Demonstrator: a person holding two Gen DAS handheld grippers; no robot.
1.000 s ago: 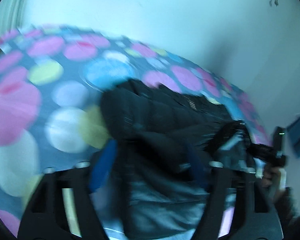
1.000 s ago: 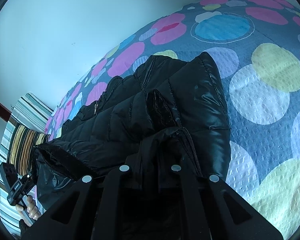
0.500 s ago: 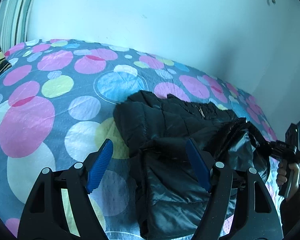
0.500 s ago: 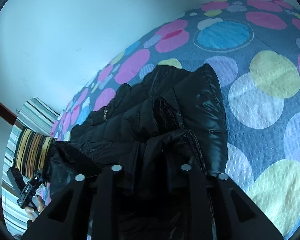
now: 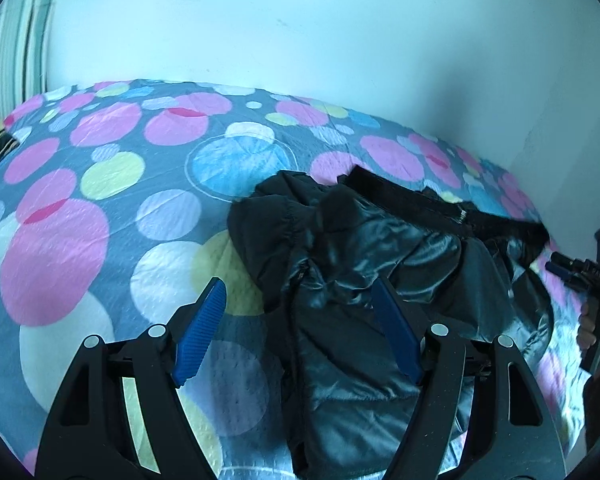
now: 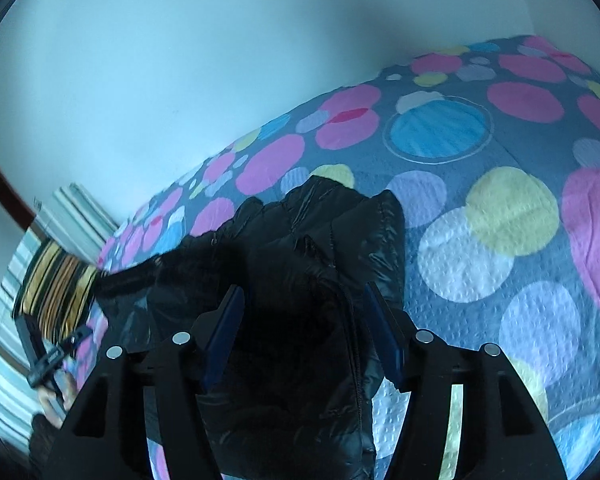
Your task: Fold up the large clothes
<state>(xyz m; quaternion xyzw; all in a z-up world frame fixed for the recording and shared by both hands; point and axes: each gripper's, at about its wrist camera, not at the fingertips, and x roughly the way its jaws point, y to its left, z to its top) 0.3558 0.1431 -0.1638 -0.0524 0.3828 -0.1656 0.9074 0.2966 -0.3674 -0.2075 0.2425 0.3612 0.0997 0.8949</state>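
Right wrist — right hand-held gripper (image 6: 304, 312) opening | glossy quilted black jacket (image 6: 320, 264) beneath

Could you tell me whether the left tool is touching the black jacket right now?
Cannot tell. In the left wrist view the left tool is open above the black jacket, one finger overlapping it, and no contact or gap shows plainly.

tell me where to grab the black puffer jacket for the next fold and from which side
Probably the black puffer jacket by the rounded folded edge nearest the left gripper, coming from the bedspread side: that edge lies exposed on bare cover, thin enough for open jaws.
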